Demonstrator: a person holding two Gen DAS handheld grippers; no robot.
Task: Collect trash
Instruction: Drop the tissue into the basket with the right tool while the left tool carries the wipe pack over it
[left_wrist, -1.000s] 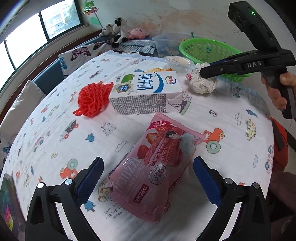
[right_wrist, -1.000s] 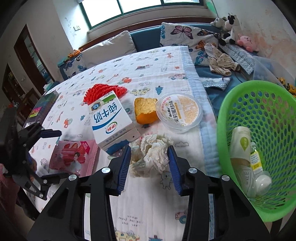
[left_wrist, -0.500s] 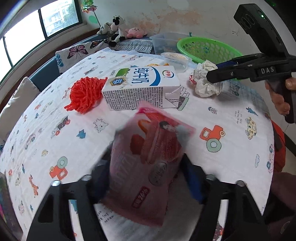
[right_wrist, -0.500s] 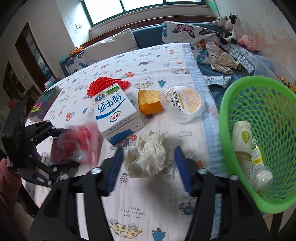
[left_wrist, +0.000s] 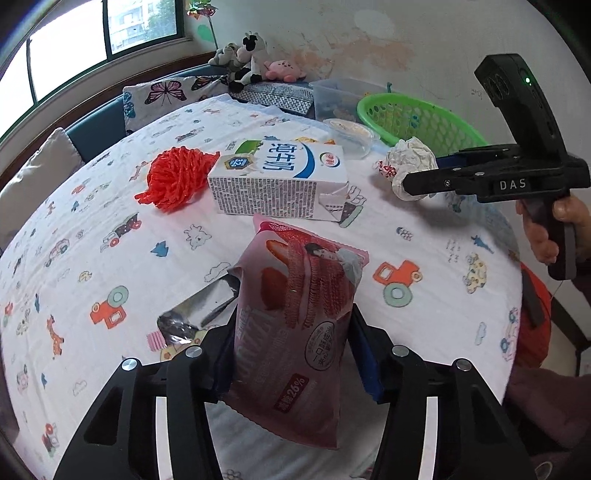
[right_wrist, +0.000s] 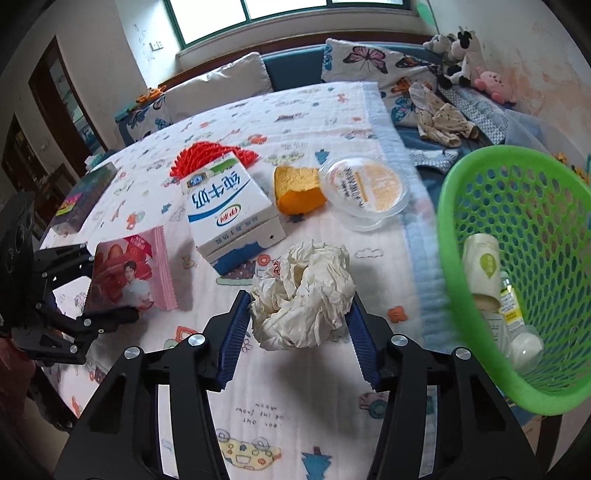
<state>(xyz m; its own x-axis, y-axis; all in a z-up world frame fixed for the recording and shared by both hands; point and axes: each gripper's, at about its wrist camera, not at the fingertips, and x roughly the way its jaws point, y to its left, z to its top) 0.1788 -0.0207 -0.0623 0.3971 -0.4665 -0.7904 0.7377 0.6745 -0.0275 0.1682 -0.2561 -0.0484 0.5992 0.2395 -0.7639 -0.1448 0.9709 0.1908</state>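
The pink snack bag (left_wrist: 295, 317) is clamped in the left gripper (left_wrist: 291, 354), clear of the table. The crumpled paper ball (right_wrist: 303, 295) is pinched by the right gripper (right_wrist: 297, 332) beside the green basket (right_wrist: 447, 258). A loose squeeze risks either being dropped short of the basket rim.

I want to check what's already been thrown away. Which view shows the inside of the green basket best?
The right wrist view: the green basket opens toward the camera, showing a paper cup and a small bottle inside. The left wrist view shows only its far rim and mesh wall, not the contents.
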